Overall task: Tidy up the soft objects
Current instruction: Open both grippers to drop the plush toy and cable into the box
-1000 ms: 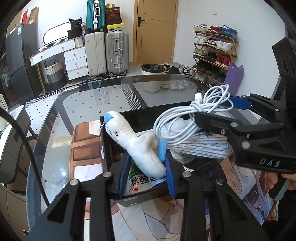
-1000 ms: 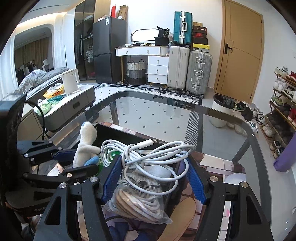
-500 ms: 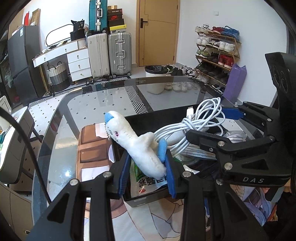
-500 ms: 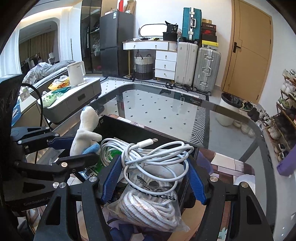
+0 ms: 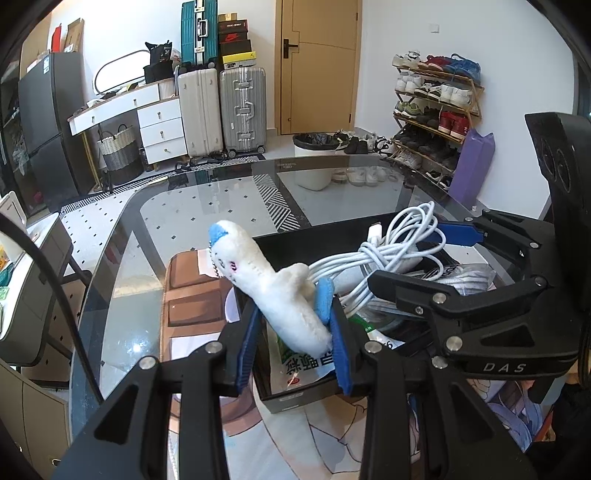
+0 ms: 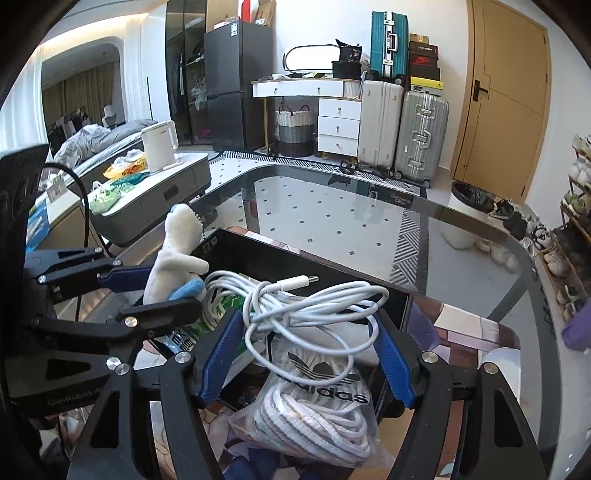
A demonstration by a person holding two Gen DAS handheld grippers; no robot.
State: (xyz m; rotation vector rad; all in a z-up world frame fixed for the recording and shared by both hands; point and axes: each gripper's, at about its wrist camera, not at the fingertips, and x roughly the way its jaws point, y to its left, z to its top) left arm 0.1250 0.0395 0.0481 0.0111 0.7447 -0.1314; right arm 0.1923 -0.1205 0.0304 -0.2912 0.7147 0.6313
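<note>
A glass worktop (image 5: 221, 206) is seen carrying a black box (image 6: 280, 258). Above it, a coiled white cable (image 6: 306, 306) is clamped in the right hand-held gripper (image 6: 303, 347), and a white plush toy (image 5: 273, 291) is pinched in the left hand-held gripper (image 5: 295, 347).

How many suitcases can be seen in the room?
3: a white suitcase and a silver suitcase on the floor beside the door, and a teal suitcase above them. Others may be hidden.
</note>
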